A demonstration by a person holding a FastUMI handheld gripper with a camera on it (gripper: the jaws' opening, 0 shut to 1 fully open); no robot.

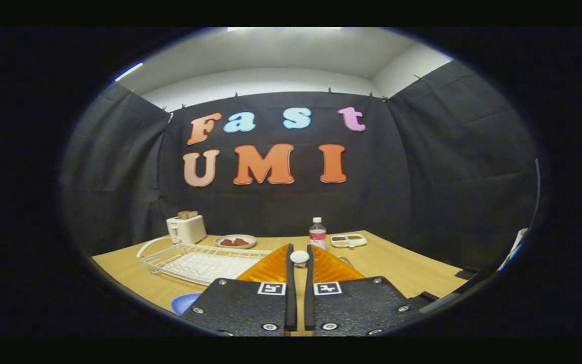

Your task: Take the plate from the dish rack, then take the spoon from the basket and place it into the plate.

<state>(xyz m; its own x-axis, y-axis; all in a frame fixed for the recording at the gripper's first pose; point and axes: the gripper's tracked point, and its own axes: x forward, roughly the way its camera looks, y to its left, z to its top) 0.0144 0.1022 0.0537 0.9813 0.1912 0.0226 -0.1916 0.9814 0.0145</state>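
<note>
A wooden table (397, 268) spreads across the booth under dark cloth walls, seen from the camera riding on the hand-held gripper (299, 253). Its two fingers stand close together and parallel, clenched on the white end of a spoon (299, 257) that shows between their tips. Directly behind the fingers lies an orange basket (265, 270), its ribbed sides fanning out on both sides of them. Left of the basket sits the white wire dish rack (195, 260), flat on the table with a curved handle at its far end. A blue plate (184, 302) peeks out near the lower left of the gripper body, in front of the rack, only partly visible. Farther back, a white toaster (186, 228) holds bread, a small dish of reddish food (235, 241) rests beside it, a clear bottle (317, 233) with a white cap stands just beyond the fingertips, and a divided white tray (348, 240) lies to its right
</note>
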